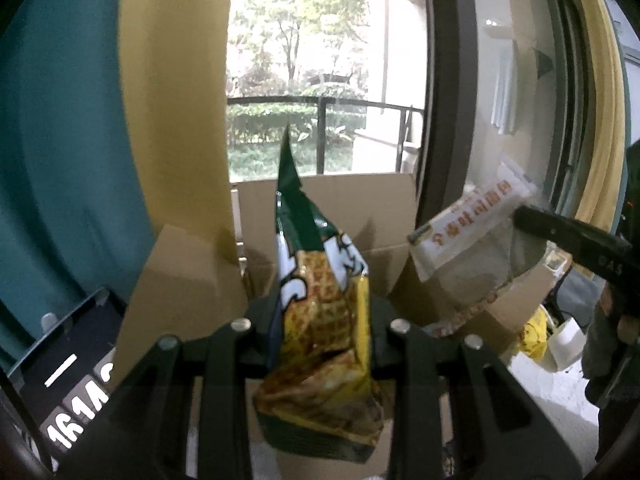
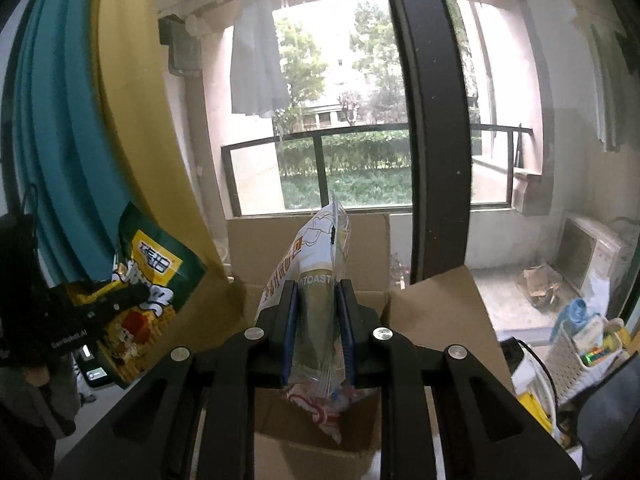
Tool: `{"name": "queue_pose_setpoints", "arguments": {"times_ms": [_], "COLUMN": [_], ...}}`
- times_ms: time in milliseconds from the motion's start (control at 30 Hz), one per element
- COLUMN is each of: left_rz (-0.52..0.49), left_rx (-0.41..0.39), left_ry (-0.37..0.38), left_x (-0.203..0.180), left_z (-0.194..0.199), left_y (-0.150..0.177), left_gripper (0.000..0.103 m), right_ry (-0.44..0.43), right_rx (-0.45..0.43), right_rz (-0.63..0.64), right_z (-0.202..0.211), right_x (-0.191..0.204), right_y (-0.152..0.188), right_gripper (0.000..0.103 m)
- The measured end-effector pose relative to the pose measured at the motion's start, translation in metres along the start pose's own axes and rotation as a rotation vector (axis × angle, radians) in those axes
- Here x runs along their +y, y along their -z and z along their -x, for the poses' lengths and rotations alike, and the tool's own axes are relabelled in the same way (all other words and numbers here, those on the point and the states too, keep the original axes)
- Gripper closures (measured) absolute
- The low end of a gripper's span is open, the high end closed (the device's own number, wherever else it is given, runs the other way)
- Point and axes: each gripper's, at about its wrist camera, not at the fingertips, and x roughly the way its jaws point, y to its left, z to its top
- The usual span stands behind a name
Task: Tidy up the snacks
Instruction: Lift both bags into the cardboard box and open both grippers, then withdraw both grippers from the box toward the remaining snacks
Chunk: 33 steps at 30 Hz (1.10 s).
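Note:
My left gripper (image 1: 320,320) is shut on a green and yellow chip bag (image 1: 320,320) and holds it upright above an open cardboard box (image 1: 332,204). My right gripper (image 2: 318,312) is shut on a clear and white toast bag (image 2: 316,280) over the same box (image 2: 308,236). The toast bag also shows in the left wrist view (image 1: 468,240), at the right, held by the right gripper (image 1: 520,216). The chip bag also shows in the right wrist view (image 2: 148,296), at the left, held by the left gripper (image 2: 132,292).
The box flaps (image 1: 184,280) (image 2: 444,312) stand open on both sides. A teal and yellow curtain (image 1: 80,120) hangs at the left. A black window frame (image 2: 432,120) stands behind the box. Clutter and a basket (image 2: 588,352) lie at the right.

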Motion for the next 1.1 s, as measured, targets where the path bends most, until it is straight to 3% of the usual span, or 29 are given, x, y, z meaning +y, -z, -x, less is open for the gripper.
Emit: {"name": "queue_pose_setpoints", "arguments": {"times_ms": [200,233,267,300,333,400,667,1100], "left_rz": [0.026,0.031,0.038,0.05,0.067,0.084,0.084,0.066], "left_rx": [0.05,0.065,0.077,0.086,0.085,0.076,0.064,0.021], "left_ry": [-0.003,-0.001,0.002,0.01,0.017,0.016,0.007,0.013], "left_x": [0.001,0.001,0.002,0.002,0.004,0.006,0.006,-0.007], "left_z": [-0.035,-0.04,-0.044,-0.048,-0.049,-0.046,-0.026,0.043], "left_y": [-0.008,-0.009,-0.009,-0.011,-0.011,-0.012,-0.011,-0.004], "left_gripper": [0.068,0.066,0.056,0.045,0.04,0.032,0.031,0.031], "right_ry": [-0.013,-0.028,-0.038,-0.036,-0.019,-0.021,0.019,0.031], "right_rx": [0.028,0.036,0.047,0.063,0.114,0.132,0.13,0.1], "right_rz": [-0.053,-0.068,-0.076,-0.074,-0.073,-0.09,-0.07,-0.034], "right_z": [-0.049,-0.058,-0.067,-0.073,-0.086,-0.092,-0.069,-0.02], "right_x": [-0.003,-0.004,-0.004,-0.004,-0.003,-0.006,-0.01,0.009], "right_y": [-0.012,-0.014,-0.014,-0.012,-0.01,-0.005,0.0,-0.002], "right_gripper": [0.082,0.082,0.082,0.078,0.068,0.054,0.053,0.053]}}
